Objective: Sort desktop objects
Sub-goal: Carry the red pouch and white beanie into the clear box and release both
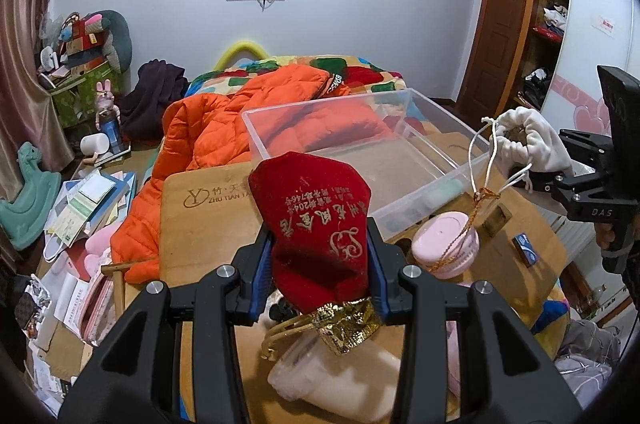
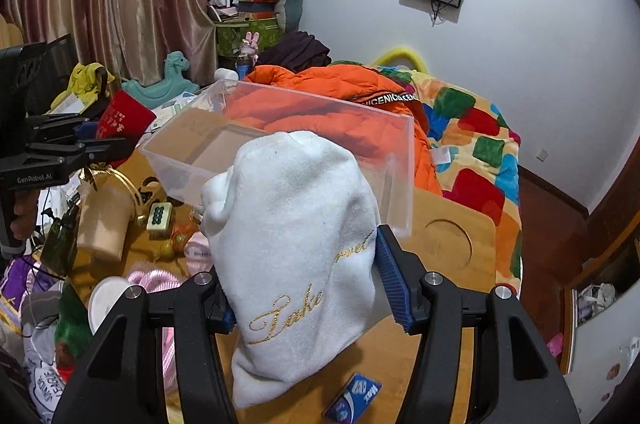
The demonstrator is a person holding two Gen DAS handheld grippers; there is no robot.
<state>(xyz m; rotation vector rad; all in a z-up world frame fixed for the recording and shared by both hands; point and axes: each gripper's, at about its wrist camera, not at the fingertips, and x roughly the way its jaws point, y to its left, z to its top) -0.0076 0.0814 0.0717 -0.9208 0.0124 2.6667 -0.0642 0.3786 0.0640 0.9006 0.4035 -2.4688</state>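
Two soft drawstring pouches are hanging in the air above the bamboo tray table (image 1: 208,224), one in each tool. The left gripper (image 1: 320,260) is pinching a red velvet pouch with gold lettering (image 1: 316,220); the right gripper (image 2: 304,284) is pinching a white fleece pouch with gold script (image 2: 296,224). Both are looking light, limp and likely to sag, so gripping across the bunched body seems safest. The clear plastic bin (image 1: 360,152) is waiting just beyond them.
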